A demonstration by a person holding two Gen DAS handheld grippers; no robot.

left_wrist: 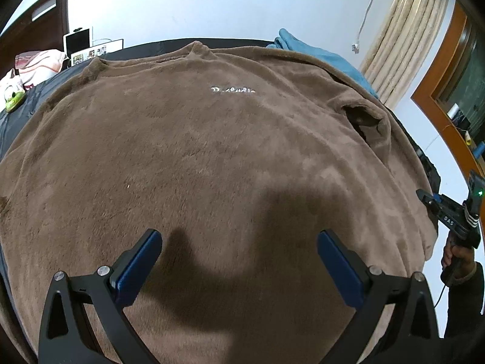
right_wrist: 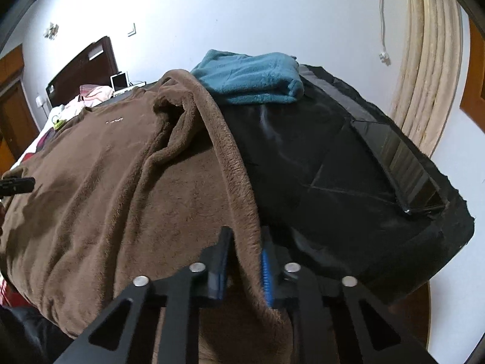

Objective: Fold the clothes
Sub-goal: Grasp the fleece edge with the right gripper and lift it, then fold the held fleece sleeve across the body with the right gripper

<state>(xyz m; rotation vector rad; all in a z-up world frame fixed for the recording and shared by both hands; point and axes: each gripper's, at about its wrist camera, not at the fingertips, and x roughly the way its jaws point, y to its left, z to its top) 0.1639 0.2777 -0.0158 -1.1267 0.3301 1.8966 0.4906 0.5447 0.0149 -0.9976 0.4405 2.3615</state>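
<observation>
Right tool (right_wrist: 244, 261) clenches the brown fleece top (left_wrist: 194, 151) edge — left tool (left_wrist: 239, 257) released; chest lettering (left_wrist: 232, 90) unreadable.

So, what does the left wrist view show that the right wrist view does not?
Only the left wrist view: the left gripper open above the brown top, its jaws wide apart with nothing between them, and the hand holding the right gripper at the top's edge.

Only the right wrist view: the right gripper shut on the top's edge, and a dark flat box on the black cover.

Both: the top spread out, its white lettering, and the folded teal cloth behind it.
</observation>
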